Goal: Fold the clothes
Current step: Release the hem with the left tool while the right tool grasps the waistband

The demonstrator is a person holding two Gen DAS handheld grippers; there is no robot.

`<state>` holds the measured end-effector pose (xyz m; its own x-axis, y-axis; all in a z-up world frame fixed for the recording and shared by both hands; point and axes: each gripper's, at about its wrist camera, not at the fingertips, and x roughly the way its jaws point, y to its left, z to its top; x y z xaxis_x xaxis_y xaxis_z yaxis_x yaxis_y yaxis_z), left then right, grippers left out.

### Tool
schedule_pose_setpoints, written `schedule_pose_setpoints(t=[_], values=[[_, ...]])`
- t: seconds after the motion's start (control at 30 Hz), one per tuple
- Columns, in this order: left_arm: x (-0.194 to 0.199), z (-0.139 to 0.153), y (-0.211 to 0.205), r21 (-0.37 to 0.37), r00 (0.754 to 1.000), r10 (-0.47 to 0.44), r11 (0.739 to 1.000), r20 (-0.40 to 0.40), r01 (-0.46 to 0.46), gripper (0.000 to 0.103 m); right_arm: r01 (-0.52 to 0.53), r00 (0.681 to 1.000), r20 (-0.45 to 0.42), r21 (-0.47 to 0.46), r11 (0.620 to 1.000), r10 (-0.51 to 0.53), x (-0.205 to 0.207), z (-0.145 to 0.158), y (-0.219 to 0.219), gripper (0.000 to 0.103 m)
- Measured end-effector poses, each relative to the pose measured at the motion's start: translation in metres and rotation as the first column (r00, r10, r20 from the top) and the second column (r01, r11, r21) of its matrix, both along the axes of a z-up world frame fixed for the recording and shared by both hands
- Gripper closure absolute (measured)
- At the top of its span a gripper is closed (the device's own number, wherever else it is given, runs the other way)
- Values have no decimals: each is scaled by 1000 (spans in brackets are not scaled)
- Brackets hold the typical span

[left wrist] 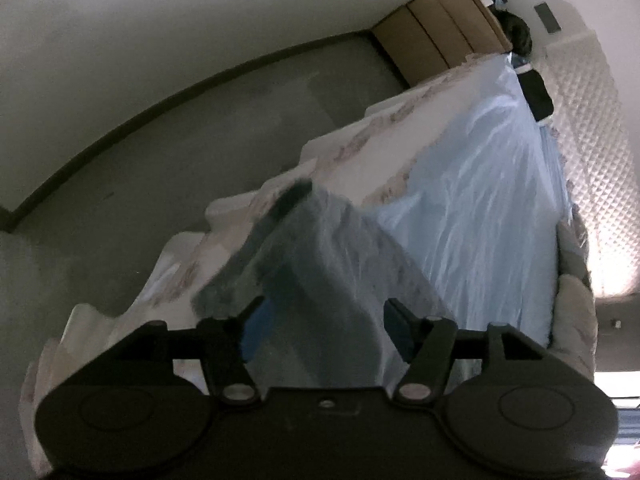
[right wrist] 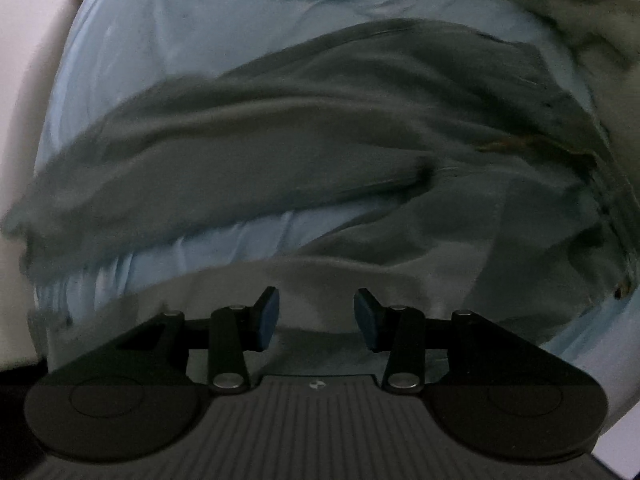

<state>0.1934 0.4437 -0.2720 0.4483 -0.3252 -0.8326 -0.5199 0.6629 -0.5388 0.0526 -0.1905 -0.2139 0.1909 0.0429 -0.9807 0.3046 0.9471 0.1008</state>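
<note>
- Light-blue sheet (right wrist: 168, 52) lies ahead of my right gripper (right wrist: 316, 316); dark grey trousers (right wrist: 320, 132) sprawl across it.
- Both grippers parted, gripping nothing; left gripper (left wrist: 320, 320) has trouser cloth between its fingers.
- Risk: blurred approach could pinch the sheet too.

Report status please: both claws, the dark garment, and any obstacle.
Left claw open, dark garment lying between its fingers. Right claw open, holding nothing. Garment spread on light blue sheet. No obstacle seen; both views blurred.

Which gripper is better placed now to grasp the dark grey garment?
Probably the left gripper: the dark grey garment lies between its open jaws. The right gripper is open short of the cloth.
</note>
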Motion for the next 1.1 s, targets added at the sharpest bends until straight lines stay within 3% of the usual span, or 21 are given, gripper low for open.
schedule_pose_setpoints(t=[0.17,0.23,0.37,0.47,0.57,0.67,0.77,0.9,0.93,0.97,1.0,1.07,1.1], values=[[-47,21,-37,19,999,46,999,-8,-46,40,190,980,53,33,981,-192,-29,0,-63,59],[-67,30,-53,23,997,71,997,-11,-71,40,276,958,75,46,960,-278,-46,-2,-97,58],[-110,45,-89,42,989,149,988,-26,-148,38,429,895,109,60,902,-433,-87,-12,-166,47],[-146,59,-113,72,975,216,975,-46,-212,37,496,860,105,64,866,-500,-115,-25,-208,47],[-187,71,-130,68,948,314,948,-43,-311,34,558,822,90,68,827,-562,-138,-40,-243,45],[-225,78,-140,43,906,420,907,-45,-418,34,587,802,62,98,803,-594,-151,-57,-265,34],[-262,83,-148,21,859,508,861,-54,-508,32,602,790,38,141,786,-612,-155,-74,-277,34],[-298,87,-149,9,812,578,815,-82,-580,31,653,745,-6,208,728,-667,-157,-103,-285,34],[-306,87,-149,6,801,592,805,-87,-594,31,667,732,-16,225,711,-681,-157,-109,-286,36],[-313,88,-149,4,791,605,794,-93,-607,30,680,717,-27,245,691,-696,-158,-115,-287,45],[-320,88,-148,2,780,618,784,-98,-621,29,695,699,-39,275,665,-714,-159,-120,-287,70],[-326,84,-145,-18,762,639,765,-100,-644,29,717,661,-28,322,619,-750,-159,-115,-287,93],[-330,82,-144,-29,755,648,756,-102,-654,29,724,642,-15,342,600,-766,-159,-109,-287,95]])
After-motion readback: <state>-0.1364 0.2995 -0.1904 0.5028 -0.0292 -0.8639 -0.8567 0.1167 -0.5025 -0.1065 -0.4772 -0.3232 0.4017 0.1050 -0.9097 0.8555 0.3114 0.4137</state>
